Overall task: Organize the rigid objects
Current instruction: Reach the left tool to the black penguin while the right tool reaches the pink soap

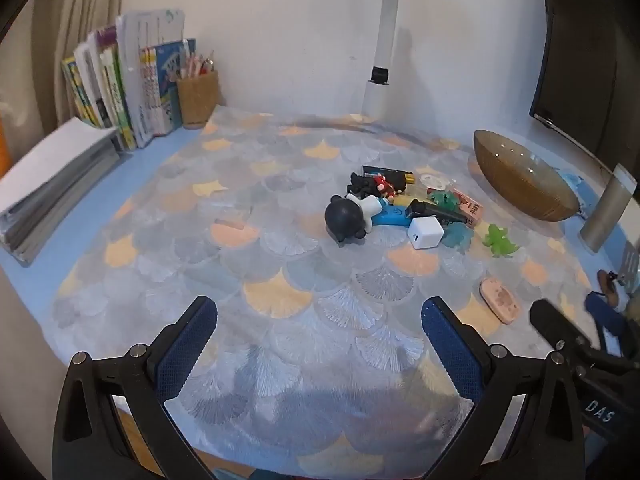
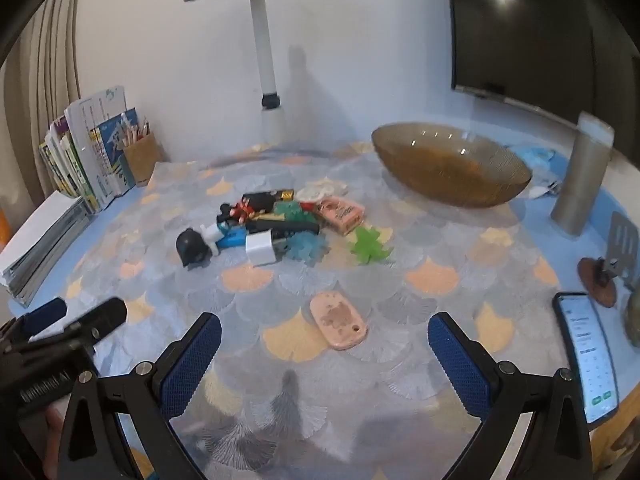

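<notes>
1. Hovering over the near part of the mat, the left gripper is holding its jaws wide apart with nothing between them.
2. Hanging beside it, the right gripper is also gaping wide and gripping nothing.
3. Sitting mid-mat, the pile is grouping a black-headed figure, a white cube, a pink box and a red figure.
4. Lying just right of the pile, a green toy is resting apart from it.
5. Lying nearer than the pile, a pink tag is sitting just ahead of the right gripper's open jaws, untouched.
6. Standing behind and right of the pile, the bowl is sitting on the mat's far edge.
7. Leaning far left of the pile, books are standing by a pencil cup.
</notes>
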A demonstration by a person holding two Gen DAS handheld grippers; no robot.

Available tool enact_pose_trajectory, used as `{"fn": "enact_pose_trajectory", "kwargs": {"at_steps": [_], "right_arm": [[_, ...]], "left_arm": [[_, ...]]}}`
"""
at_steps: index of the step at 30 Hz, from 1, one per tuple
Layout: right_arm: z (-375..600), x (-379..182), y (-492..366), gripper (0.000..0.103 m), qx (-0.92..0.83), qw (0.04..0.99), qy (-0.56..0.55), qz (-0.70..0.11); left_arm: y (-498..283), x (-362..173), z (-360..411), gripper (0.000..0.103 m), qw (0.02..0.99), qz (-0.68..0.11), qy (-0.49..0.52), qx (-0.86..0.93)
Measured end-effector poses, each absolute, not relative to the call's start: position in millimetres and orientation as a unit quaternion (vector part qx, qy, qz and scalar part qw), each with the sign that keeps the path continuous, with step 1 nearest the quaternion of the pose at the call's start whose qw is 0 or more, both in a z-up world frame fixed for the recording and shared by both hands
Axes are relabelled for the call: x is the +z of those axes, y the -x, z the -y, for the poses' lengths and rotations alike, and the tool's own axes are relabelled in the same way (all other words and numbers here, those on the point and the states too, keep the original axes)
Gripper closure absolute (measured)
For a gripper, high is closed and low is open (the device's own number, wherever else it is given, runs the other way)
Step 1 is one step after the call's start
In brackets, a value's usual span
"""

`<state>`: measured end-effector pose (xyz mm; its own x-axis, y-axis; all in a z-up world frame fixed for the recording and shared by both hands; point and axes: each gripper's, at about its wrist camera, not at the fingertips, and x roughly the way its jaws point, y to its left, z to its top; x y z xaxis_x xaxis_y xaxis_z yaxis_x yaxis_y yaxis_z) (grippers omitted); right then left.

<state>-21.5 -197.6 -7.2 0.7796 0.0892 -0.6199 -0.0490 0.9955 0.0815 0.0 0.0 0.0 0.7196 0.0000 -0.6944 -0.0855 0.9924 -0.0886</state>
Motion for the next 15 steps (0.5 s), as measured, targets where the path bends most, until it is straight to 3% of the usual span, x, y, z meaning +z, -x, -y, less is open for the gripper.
{"fn": "enact_pose_trajectory", "kwargs": {"at_steps": [15], "right_arm": [[207,-24,-26,0.0,0.073,0.926,0.005,-0.371]], "left_arm": [[-75,-8,-8,0.001,0.907,-0.417,-0.026,-0.052]]}}
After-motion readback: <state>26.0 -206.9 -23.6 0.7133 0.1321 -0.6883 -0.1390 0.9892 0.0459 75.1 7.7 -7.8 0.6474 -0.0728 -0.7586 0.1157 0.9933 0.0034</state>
